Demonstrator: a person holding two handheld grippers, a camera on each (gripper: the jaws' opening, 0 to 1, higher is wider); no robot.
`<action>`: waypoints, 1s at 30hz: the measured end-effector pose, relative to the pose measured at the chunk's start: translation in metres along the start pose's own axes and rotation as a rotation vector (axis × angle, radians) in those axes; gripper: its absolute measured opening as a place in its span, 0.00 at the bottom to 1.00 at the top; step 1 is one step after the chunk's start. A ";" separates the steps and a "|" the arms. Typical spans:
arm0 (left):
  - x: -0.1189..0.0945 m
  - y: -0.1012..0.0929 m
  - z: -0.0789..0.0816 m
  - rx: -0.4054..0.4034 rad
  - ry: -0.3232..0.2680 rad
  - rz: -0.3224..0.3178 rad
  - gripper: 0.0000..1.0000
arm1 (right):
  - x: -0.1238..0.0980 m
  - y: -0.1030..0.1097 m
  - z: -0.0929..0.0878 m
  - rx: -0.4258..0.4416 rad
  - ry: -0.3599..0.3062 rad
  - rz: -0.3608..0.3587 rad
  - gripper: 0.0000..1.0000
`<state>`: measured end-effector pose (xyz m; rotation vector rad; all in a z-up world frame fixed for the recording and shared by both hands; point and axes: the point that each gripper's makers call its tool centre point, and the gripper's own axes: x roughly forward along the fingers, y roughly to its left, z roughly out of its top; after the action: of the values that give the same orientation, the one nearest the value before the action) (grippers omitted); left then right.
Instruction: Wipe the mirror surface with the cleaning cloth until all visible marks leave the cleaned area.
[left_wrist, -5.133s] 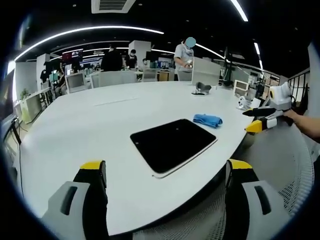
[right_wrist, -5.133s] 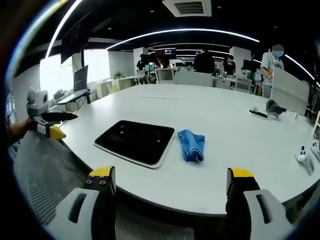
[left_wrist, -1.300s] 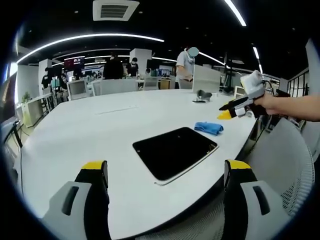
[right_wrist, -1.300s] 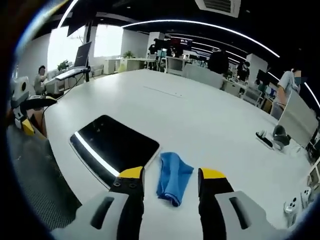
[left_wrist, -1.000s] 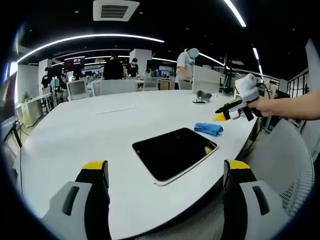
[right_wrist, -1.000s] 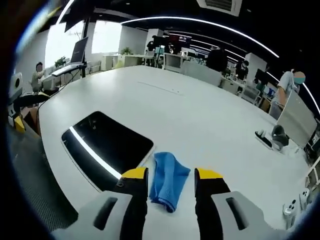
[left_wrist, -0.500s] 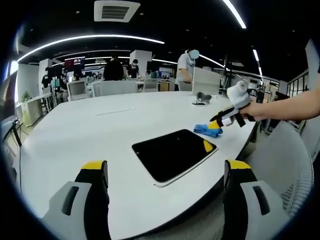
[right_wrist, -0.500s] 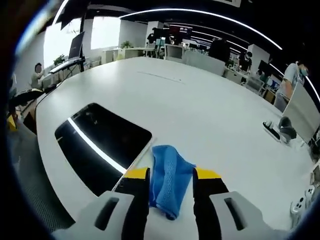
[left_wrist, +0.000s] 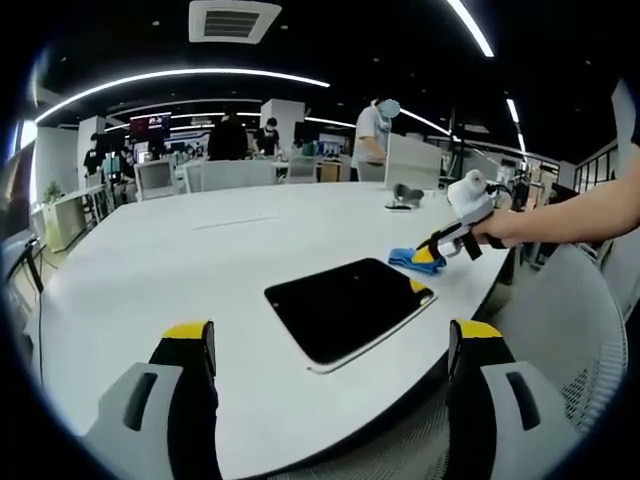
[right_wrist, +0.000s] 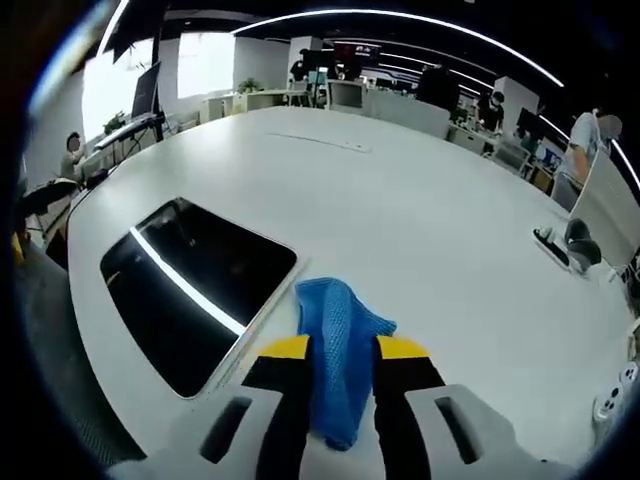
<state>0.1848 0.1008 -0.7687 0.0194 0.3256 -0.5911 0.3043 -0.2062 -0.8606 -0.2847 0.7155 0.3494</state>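
Note:
A dark rectangular mirror (left_wrist: 345, 305) with a pale rim lies flat on the white table (left_wrist: 180, 260), near its front edge. In the right gripper view the mirror (right_wrist: 190, 285) sits to the left and reflects a ceiling light strip. The blue cleaning cloth (right_wrist: 340, 330) lies crumpled just right of it, and my right gripper (right_wrist: 343, 350) has its jaws pressed in on both sides of the cloth. In the left gripper view a hand holds that right gripper (left_wrist: 432, 256) down at the cloth (left_wrist: 404, 258). My left gripper (left_wrist: 332, 335) stands open and hangs short of the table edge.
A grey mesh chair back (left_wrist: 590, 330) stands at the table's right end. Headphones (right_wrist: 572, 240) and a small white device (right_wrist: 610, 405) lie farther along the table. Desks, screens and several people fill the far room.
The right gripper has dropped onto the cloth and its jaws have narrowed around it. The left gripper has stayed still and open.

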 end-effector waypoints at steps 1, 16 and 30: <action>0.000 0.000 0.000 0.000 0.000 0.000 0.96 | 0.001 0.000 0.000 0.000 -0.001 0.003 0.17; 0.000 0.000 -0.001 -0.001 0.005 0.001 0.95 | 0.008 0.004 -0.006 0.029 0.001 0.032 0.12; 0.000 0.001 -0.002 -0.008 0.011 0.008 0.99 | 0.004 0.015 -0.006 0.123 -0.003 0.049 0.02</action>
<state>0.1847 0.1017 -0.7710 0.0162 0.3386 -0.5817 0.2971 -0.1944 -0.8696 -0.1507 0.7386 0.3507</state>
